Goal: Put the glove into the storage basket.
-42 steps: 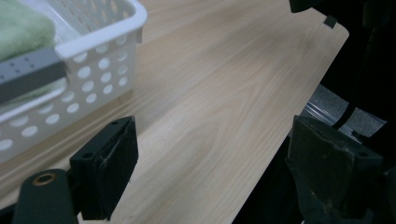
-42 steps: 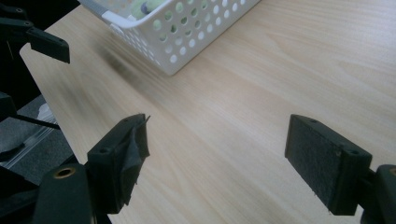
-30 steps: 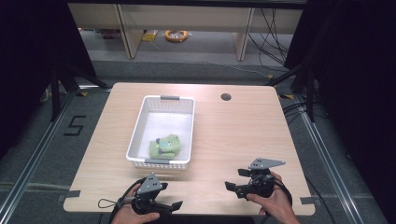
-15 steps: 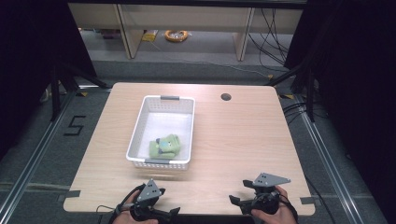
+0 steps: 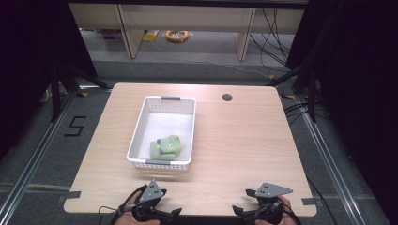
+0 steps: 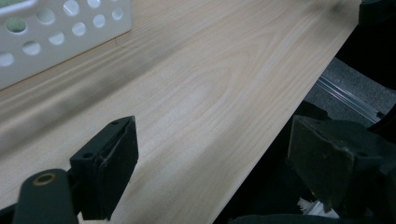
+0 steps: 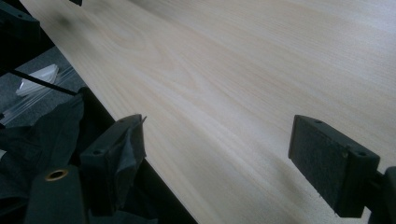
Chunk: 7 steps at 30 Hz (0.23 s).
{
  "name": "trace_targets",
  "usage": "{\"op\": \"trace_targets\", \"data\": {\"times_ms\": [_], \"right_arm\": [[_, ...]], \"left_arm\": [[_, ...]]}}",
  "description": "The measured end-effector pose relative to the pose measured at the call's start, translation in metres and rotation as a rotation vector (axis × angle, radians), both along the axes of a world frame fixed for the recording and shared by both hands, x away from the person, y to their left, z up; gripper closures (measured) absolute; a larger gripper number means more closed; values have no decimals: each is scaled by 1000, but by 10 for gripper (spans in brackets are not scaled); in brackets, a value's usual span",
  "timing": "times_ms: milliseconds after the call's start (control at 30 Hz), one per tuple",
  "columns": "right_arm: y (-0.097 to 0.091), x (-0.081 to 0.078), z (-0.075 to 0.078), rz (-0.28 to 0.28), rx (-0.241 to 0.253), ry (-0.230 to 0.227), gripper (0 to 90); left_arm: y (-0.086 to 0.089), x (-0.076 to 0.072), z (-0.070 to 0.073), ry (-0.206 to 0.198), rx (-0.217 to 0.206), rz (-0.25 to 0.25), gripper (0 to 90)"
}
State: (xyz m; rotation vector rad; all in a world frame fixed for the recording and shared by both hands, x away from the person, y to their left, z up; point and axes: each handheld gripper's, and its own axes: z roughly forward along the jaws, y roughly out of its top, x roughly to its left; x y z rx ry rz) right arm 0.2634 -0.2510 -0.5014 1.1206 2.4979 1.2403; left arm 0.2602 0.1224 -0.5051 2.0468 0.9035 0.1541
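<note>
Tongs sit at the near edge of the worktop (image 5: pixel 244 140), one pair in each hand. Left tongs (image 5: pixel 157 213) hover by the near left corner, jaws spread wide and empty. Right tongs (image 5: pixel 256 212) hover by the near right corner, likewise spread and empty. Farther in, toward the left edge, a white basket (image 5: pixel 138 136) holds a green cloth toy (image 5: pixel 165 146) at its near end. Judged step: at rest, nothing grasped. Any next reach means travelling forward to the basket.
</note>
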Motion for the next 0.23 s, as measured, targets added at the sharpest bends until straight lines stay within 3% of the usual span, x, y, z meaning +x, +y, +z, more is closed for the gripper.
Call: {"op": "trace_targets", "data": {"times_ms": [67, 133, 200, 233], "right_arm": [[0, 0, 0, 4, 3, 1, 196], [0, 0, 0, 4, 3, 3, 196], [-1, 0, 0, -7, -18, -13, 196], [-1, 1, 0, -6, -26, -12, 196]], "left_arm": [[2, 1, 0, -3, 27, -10, 156], [2, 3, 0, -18, 34, -19, 156], [2, 2, 0, -3, 21, -23, 157], [4, 3, 1, -9, 43, -36, 157]]}}
